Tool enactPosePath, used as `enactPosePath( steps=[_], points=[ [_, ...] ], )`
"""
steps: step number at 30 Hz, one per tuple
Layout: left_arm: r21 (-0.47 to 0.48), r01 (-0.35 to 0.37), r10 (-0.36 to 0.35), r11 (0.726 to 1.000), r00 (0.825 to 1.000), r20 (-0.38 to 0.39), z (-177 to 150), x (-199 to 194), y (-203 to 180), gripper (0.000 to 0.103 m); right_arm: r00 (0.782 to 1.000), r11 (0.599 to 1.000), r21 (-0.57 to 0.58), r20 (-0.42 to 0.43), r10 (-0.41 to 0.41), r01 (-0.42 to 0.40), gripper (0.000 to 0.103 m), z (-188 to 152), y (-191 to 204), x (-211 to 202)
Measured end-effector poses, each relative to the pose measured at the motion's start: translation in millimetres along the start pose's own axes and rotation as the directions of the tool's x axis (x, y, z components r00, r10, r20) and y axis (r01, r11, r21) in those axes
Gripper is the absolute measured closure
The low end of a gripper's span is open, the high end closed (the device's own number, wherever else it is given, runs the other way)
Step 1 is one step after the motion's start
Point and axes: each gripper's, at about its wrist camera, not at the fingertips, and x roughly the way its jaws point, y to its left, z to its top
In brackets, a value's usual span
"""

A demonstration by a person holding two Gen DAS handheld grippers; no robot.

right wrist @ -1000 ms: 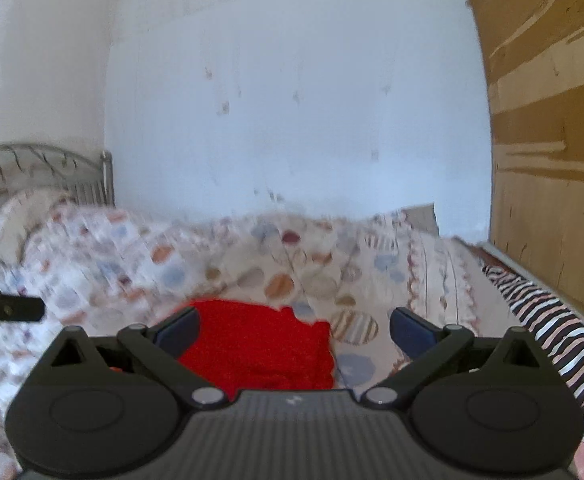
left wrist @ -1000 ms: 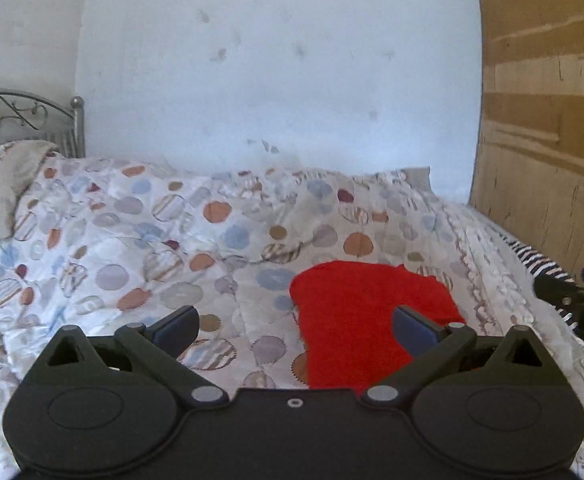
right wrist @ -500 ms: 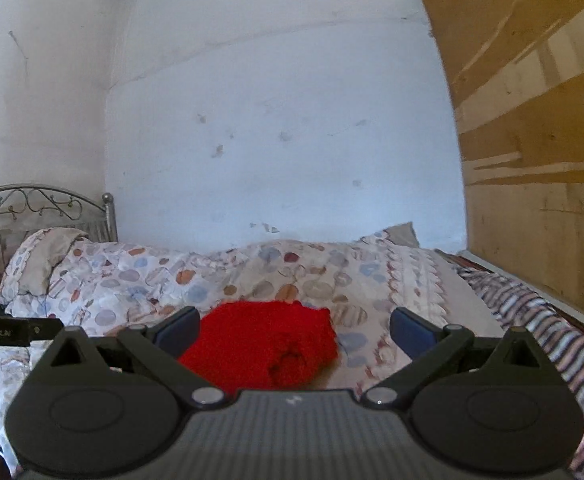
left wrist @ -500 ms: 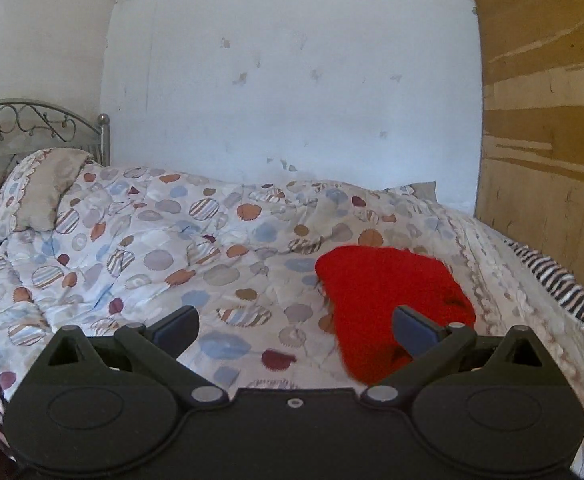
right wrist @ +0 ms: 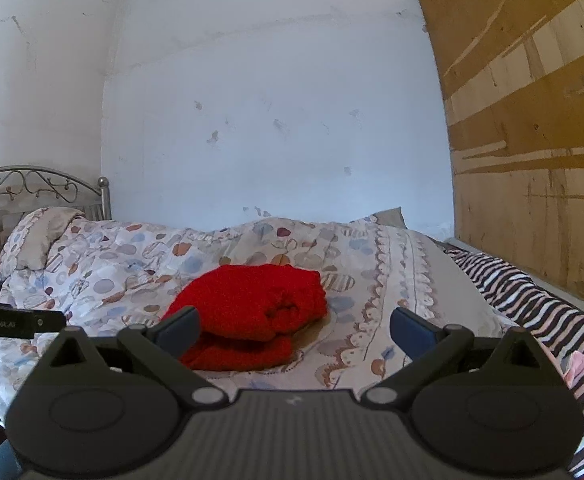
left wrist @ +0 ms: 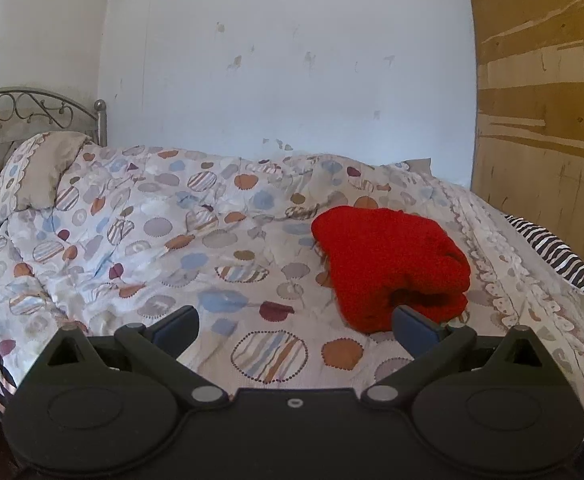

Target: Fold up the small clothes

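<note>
A red knitted garment (left wrist: pixel 388 264) lies folded in a thick bundle on the patterned quilt (left wrist: pixel 172 240). In the right wrist view the garment (right wrist: pixel 252 308) sits just beyond my left fingertip. My left gripper (left wrist: pixel 296 326) is open and empty, held back above the quilt, with the garment behind its right finger. My right gripper (right wrist: pixel 294 330) is open and empty, held back from the garment. The left gripper's body (right wrist: pixel 16 322) shows at the left edge of the right wrist view.
A pillow (left wrist: pixel 36 176) and a metal headboard (left wrist: pixel 24 116) are at the far left. A white wall stands behind the bed. A wooden panel (left wrist: pixel 548 120) stands at the right. A black and white striped sheet (right wrist: pixel 532 308) runs along the bed's right side.
Both grippers have pulled back and up from the garment, so more of the bed shows. The garment lies where it was, folded. Both grippers stayed open.
</note>
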Motion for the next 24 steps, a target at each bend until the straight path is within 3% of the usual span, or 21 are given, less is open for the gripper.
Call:
enactPosePath(
  steps=[24],
  points=[
    [-0.016, 0.001, -0.001, 1.000, 0.999, -0.036, -5.1, 8.0, -0.3, 0.001, 1.000, 1.000, 0.023, -0.022, -0.007, 0.008, 0.000, -5.4, -4.2, 4.8]
  ],
)
